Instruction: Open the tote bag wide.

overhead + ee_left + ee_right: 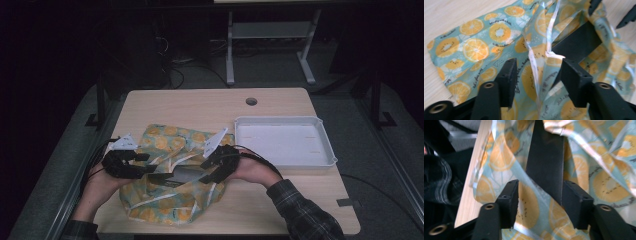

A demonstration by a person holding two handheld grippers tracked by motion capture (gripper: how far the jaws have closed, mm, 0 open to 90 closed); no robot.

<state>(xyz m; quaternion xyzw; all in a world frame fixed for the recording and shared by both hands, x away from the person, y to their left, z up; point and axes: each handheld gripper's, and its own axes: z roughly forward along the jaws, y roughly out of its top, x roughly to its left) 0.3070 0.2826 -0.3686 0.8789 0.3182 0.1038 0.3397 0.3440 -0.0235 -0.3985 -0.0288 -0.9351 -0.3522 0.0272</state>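
Closest to my left camera, the left gripper stands with its jaws spread, a fold of the fruit-print bag and its glossy seam running up between them, not yet pinched. On my other side the right gripper is spread too, with the flat black item and a layer of bag film standing in the gap; I cannot tell whether either pad touches it. From the high view, both grippers meet over the middle of the bag, left gripper at its left edge, right gripper reaching in from the right, with the black item lying half inside the bag's mouth near the front of the wooden table. A white tray sits just beside the bag, to its right.

My worry is the film. It looks thin, slick and crinkled, so if I close the left jaws on a single loose layer the mouth may collapse instead of staying open, and the rigid, smooth black item could catch on a fold or slide back out. Closing the right jaws with film trapped against the item might drag the whole bag along.
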